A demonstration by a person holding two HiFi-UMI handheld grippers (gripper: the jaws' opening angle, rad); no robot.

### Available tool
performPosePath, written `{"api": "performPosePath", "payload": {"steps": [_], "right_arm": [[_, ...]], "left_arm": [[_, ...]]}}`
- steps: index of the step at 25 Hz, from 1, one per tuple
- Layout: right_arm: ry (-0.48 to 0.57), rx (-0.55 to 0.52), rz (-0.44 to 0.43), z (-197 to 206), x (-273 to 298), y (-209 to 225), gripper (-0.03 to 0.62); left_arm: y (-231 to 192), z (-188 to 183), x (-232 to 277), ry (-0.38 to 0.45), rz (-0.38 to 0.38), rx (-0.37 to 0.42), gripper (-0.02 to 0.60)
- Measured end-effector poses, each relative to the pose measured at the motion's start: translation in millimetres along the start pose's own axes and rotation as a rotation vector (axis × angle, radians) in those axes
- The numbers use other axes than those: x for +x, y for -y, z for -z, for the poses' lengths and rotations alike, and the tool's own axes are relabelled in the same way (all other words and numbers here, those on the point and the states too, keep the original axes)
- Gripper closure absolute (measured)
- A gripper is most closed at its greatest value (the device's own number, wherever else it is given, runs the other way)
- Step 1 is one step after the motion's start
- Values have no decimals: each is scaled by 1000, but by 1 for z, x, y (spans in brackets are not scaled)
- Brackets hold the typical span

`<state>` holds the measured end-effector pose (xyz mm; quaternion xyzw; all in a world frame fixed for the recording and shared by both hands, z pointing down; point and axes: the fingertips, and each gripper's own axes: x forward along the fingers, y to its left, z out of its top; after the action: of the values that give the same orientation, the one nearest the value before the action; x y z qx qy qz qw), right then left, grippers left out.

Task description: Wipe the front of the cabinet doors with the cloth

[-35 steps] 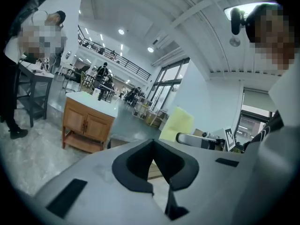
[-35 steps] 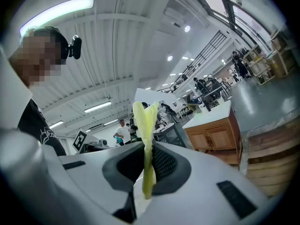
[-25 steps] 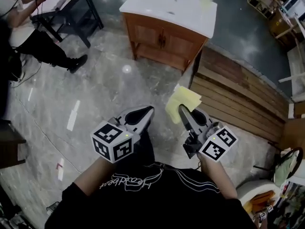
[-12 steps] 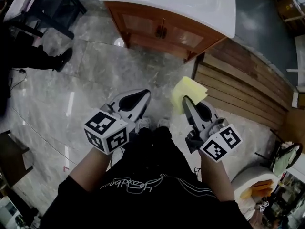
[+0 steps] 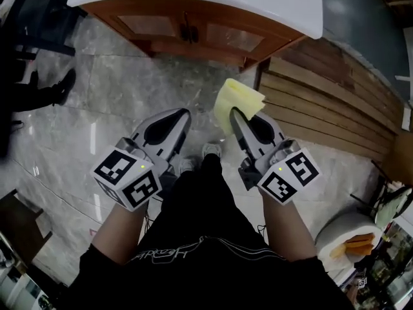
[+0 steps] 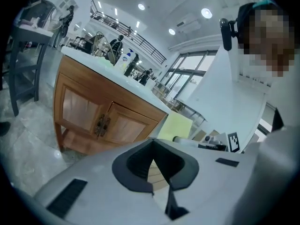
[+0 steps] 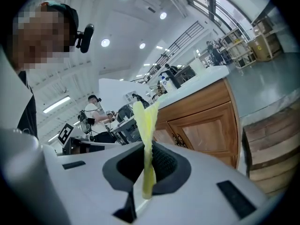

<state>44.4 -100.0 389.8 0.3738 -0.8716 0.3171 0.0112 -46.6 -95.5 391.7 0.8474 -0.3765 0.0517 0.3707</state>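
Note:
The wooden cabinet point(image 5: 187, 34) with a white top fills the upper edge of the head view; its two doors point(image 6: 101, 121) carry metal handles at the middle seam. A yellow cloth point(image 5: 235, 99) sticks up from my right gripper point(image 5: 236, 113), which is shut on it a short way in front of the cabinet's right door point(image 7: 211, 130). In the right gripper view the cloth point(image 7: 145, 125) stands edge-on between the jaws of the right gripper point(image 7: 146, 149). My left gripper point(image 5: 183, 113) is beside it, shut and holding nothing; in its own view the left gripper point(image 6: 151, 144) points at the doors, with the cloth point(image 6: 176, 125) to its right.
Stacked wooden planks point(image 5: 322, 108) lie to the right of the cabinet. A seated person's shoe point(image 5: 61, 86) and dark table legs are at the left. A white roll point(image 5: 352, 237) stands at the lower right. Grey marble floor point(image 5: 116, 115) lies in front.
Both grippers and the head have come nearer to the cabinet, which now fills the top of the view. The cloth stays held in the right gripper.

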Motion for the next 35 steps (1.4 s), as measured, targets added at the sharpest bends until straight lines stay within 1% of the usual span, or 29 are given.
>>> {"api": "performPosePath", "payload": {"steps": [2, 5, 7, 12, 18, 23, 28, 31, 35], "right_arm": [[4, 1, 0, -4, 6, 13, 553], [3, -16, -4, -12, 20, 23, 553], [14, -21, -15, -18, 33, 28, 553], [66, 8, -13, -23, 71, 46, 553], [90, -8, 12, -18, 124, 56, 553], [90, -40, 36, -17, 188, 63, 554], [87, -89, 48, -15, 204, 66, 553], [90, -114, 55, -15, 209, 68, 553], [98, -122, 72, -12, 211, 74, 553]], "left_arm": [[-1, -6, 12, 29, 11, -33, 575], [-13, -13, 17, 56, -17, -12, 575], [-28, -9, 16, 62, -41, -12, 575], [-71, 7, 18, 37, -68, -95, 575], [-104, -4, 24, 16, -44, -105, 575], [-151, -15, 27, -23, -25, -125, 575], [-156, -10, 30, -42, -17, -136, 575], [-154, -11, 34, -54, -5, -127, 575], [-153, -15, 38, -65, -1, -115, 575]]}}
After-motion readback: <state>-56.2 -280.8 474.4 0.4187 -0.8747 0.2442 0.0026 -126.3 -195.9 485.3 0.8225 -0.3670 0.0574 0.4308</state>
